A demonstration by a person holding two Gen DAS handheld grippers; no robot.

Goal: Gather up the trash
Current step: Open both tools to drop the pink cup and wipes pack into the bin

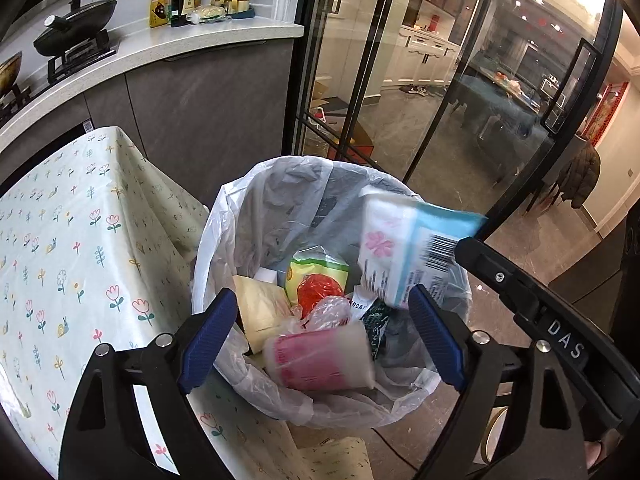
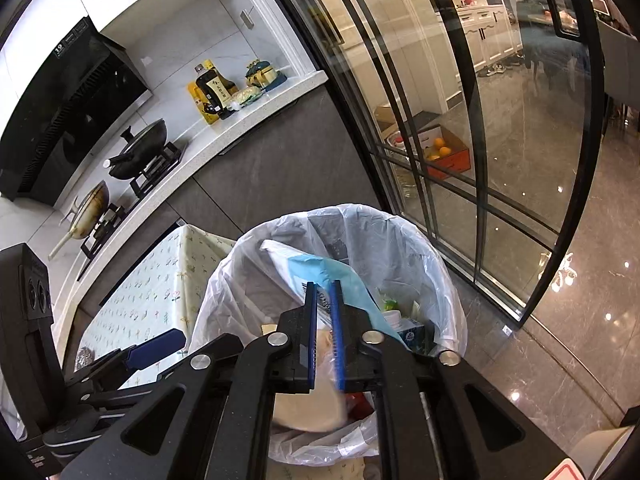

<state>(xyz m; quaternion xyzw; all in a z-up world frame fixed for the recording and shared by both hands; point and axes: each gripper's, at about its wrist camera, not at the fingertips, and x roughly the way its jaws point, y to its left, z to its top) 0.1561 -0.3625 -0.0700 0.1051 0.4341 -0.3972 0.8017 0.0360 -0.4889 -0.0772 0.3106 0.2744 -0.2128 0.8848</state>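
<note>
Here the right gripper (image 2: 324, 336) pinches a crumpled blue-and-white tissue wrapper (image 1: 404, 248) with a barcode above the lined bin (image 1: 216, 216). The left gripper (image 1: 320, 340) is spread wide, a blurred pink-and-white cup (image 1: 320, 358) between its fingers.

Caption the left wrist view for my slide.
Open left gripper above white-lined trash bin; right gripper holds blue-and-white tissue packet over it.

Grey cabinets (image 1: 208, 92) under pale countertop (image 1: 160, 46); black-framed glass doors (image 1: 400, 80) beyond; glossy grey floor (image 2: 560, 340); floral-clothed desk (image 1: 72, 240).
</note>
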